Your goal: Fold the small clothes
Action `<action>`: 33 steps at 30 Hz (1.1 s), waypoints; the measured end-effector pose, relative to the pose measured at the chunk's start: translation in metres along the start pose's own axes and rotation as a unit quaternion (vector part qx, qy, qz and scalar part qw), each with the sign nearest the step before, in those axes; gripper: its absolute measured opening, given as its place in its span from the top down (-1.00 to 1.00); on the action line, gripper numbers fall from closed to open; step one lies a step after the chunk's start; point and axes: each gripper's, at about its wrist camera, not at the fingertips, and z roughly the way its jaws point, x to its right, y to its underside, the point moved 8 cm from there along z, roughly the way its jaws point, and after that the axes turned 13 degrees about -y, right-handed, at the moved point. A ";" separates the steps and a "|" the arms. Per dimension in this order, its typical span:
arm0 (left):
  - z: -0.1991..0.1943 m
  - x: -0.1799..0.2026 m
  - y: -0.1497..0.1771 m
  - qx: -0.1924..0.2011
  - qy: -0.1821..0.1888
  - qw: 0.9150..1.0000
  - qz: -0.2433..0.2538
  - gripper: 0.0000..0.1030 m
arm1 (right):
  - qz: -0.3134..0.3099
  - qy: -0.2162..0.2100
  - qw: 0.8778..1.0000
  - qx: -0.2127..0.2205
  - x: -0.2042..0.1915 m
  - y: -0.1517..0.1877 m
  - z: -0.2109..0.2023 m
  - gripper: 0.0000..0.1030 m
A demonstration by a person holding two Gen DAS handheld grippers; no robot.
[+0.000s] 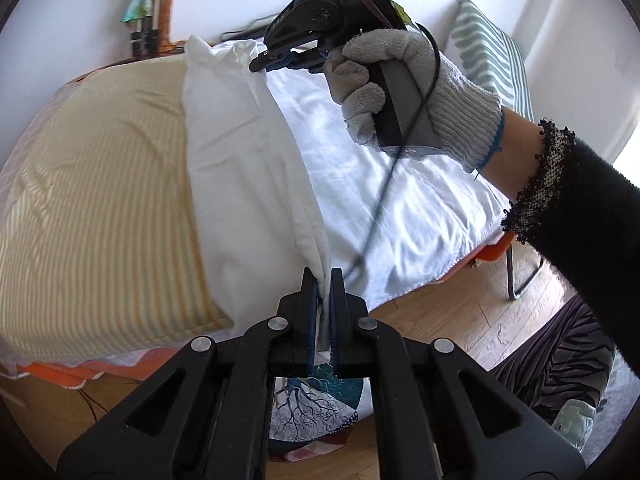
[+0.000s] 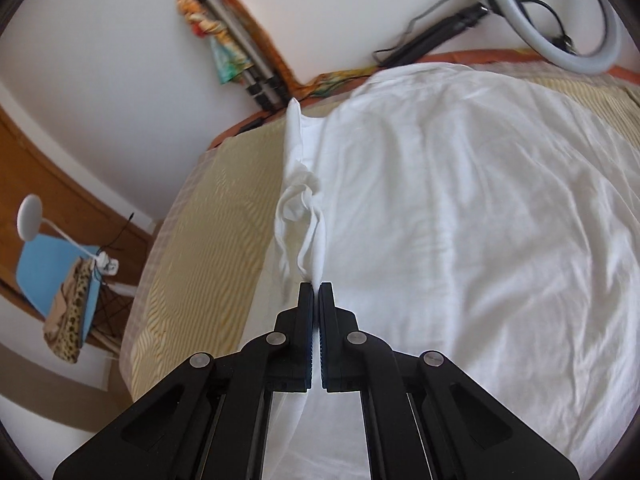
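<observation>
The left gripper [image 1: 323, 276] is nearest to the left wrist camera, at the bottom of the view. Its two black jaws are pressed together on a raised edge of the white garment [image 1: 248, 184], and a thin strip of the cloth stands between the blue pads.

The largest thing is the bed [image 1: 92, 184], covered with a yellow and white striped sheet, with an orange layer showing under its edge. The white garment lies spread over the bed. One part lies flat on the side toward the wooden floor [image 1: 452, 328], and another part is lifted into a long ridge that runs from the left gripper to the right gripper [image 1: 260, 65]. The right gripper is held by a hand in a grey knitted glove [image 1: 404, 84], and a black sleeve covers the arm behind it. Its jaws are also closed on the far end of the same ridge, near the wall.

In the right wrist view, the right gripper [image 2: 315, 285] pinches the fold of the white garment [image 2: 460, 208] between jaws that almost touch. The cloth bunches into small wrinkles just in front of the fingertips. A ring light [image 2: 560, 20] leans beyond the bed, and a blue chair [image 2: 56, 276] stands well apart at the left.
</observation>
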 end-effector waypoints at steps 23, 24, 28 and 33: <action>-0.027 -0.005 0.013 -0.003 0.060 0.998 -0.018 0.73 | -0.025 0.047 0.999 0.009 0.025 0.038 -0.097 0.77; -0.026 -0.017 0.011 -0.001 0.047 0.998 -0.030 0.73 | -0.033 0.044 0.998 0.011 0.020 0.046 -0.105 0.77; -0.010 -0.051 0.003 -0.012 0.021 0.996 -0.081 0.73 | -0.047 0.023 0.999 0.011 0.005 0.077 -0.122 0.77; 0.011 -0.049 0.004 -0.029 0.016 0.996 -0.078 0.73 | -0.061 -0.010 0.998 -0.023 -0.019 0.112 -0.107 0.77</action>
